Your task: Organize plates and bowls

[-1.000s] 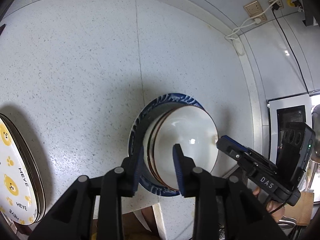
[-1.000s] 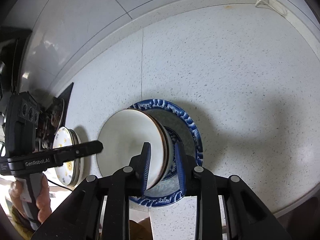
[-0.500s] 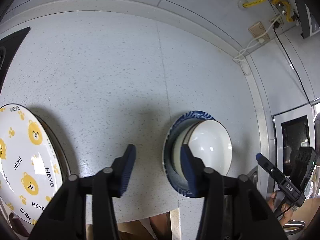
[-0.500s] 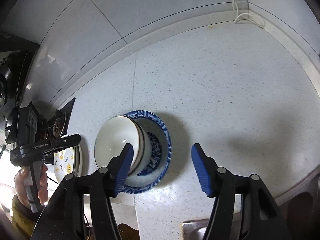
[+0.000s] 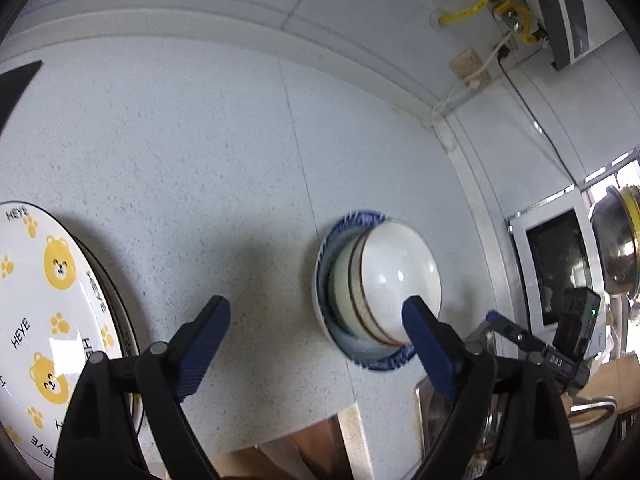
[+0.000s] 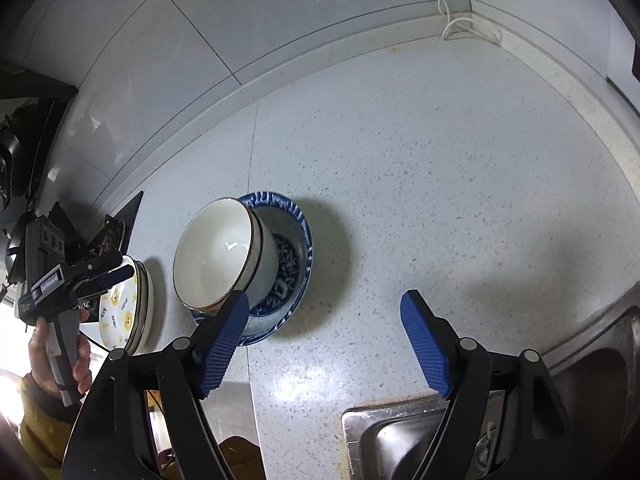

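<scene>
White bowls (image 5: 396,276) with brown rims sit nested and tilted inside a blue patterned bowl (image 5: 360,218) on the speckled counter. My left gripper (image 5: 316,304) hangs above and in front of them, its jaws opening, with nothing between its fingers. In the right wrist view the white bowls (image 6: 216,256) lean left in the blue bowl (image 6: 296,240). My right gripper (image 6: 326,299) is drawn back from them, its jaws also opening and empty. A stack of bear-print plates (image 5: 40,300) lies to the left, under the left gripper (image 6: 116,274) in the right wrist view.
A steel sink (image 6: 400,432) is set into the counter's near right edge. A black stove corner (image 6: 128,216) lies at the left. A wall socket with a white cable (image 5: 468,68), a dark-fronted appliance (image 5: 560,272) and a metal pot (image 5: 616,252) stand at the right.
Both grippers were shut on the white bowl's rim; they have let go, opened wide and pulled back and up. The bowl stays in the blue bowl.
</scene>
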`<state>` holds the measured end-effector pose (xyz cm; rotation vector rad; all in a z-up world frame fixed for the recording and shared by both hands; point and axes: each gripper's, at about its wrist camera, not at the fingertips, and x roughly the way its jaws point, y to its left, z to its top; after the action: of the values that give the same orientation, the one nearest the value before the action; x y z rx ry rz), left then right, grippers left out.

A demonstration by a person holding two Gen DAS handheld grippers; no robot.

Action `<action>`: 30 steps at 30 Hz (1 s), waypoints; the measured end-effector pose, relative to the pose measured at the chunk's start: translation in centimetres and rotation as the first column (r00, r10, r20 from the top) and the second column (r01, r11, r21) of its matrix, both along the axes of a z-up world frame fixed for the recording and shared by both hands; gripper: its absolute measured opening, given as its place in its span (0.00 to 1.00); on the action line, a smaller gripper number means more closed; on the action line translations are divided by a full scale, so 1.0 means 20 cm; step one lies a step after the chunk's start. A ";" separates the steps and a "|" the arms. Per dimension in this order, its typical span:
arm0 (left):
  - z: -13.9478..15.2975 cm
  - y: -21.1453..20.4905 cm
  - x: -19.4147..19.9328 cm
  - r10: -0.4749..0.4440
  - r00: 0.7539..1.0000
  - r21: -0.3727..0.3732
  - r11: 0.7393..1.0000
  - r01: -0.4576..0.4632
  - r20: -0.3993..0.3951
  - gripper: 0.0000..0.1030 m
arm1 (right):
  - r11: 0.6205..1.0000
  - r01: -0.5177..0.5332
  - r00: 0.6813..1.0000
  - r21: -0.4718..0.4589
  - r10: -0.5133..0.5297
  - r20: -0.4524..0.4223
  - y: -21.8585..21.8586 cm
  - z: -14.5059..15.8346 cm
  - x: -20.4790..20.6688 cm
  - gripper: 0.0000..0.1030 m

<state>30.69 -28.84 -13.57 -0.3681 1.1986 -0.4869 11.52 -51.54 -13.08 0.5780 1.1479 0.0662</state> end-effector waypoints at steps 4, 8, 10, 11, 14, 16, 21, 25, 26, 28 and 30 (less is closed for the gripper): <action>-0.05 -0.02 0.01 -0.013 1.000 0.055 0.998 0.013 0.004 0.82 | 1.000 -0.028 0.999 -0.014 0.028 -0.028 0.05 -0.05 0.03 0.72; -0.13 -0.08 0.04 -0.056 0.998 0.073 0.996 0.057 -0.013 0.81 | 0.999 -0.043 0.998 -0.004 0.043 -0.035 0.08 -0.07 0.08 0.72; -0.18 -0.08 0.07 -0.058 0.998 0.081 0.995 0.060 -0.029 0.81 | 0.999 -0.054 0.998 0.006 0.054 -0.039 0.09 -0.09 0.11 0.72; -0.20 -0.09 0.09 -0.059 0.997 0.082 0.995 0.062 -0.041 0.81 | 0.998 -0.062 0.997 0.006 0.062 -0.046 0.09 -0.10 0.13 0.72; -0.27 -0.08 0.13 -0.049 0.996 0.087 0.995 0.055 -0.071 0.81 | 0.997 -0.076 0.995 0.014 0.077 -0.057 0.10 -0.14 0.18 0.72; -0.30 -0.08 0.16 -0.045 0.995 0.085 0.995 0.053 -0.089 0.81 | 0.996 -0.089 0.994 0.019 0.090 -0.064 0.10 -0.16 0.20 0.72; -0.37 -0.11 0.19 -0.057 0.989 0.068 0.995 0.067 -0.135 0.71 | 0.989 -0.143 0.985 0.023 0.144 -0.090 0.13 -0.23 0.28 0.72; -0.43 -0.15 0.20 -0.079 0.981 0.070 0.993 0.092 -0.177 0.63 | 0.984 -0.174 0.979 0.041 0.177 -0.101 0.14 -0.27 0.31 0.59; -0.45 -0.17 0.21 -0.090 0.978 0.072 0.992 0.105 -0.187 0.62 | 0.983 -0.178 0.977 0.049 0.182 -0.108 0.13 -0.29 0.31 0.54; -0.47 -0.19 0.21 -0.090 0.976 0.073 0.992 0.106 -0.198 0.62 | 0.980 -0.196 0.971 0.045 0.200 -0.128 0.13 -0.32 0.32 0.48; -0.49 -0.20 0.21 -0.093 0.974 0.070 0.992 0.109 -0.204 0.60 | 0.976 -0.209 0.967 0.056 0.215 -0.136 0.14 -0.34 0.33 0.42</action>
<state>34.99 -32.82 -23.33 -0.2928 1.4341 -0.4959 18.17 -48.79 -19.80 0.5008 1.3464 0.2366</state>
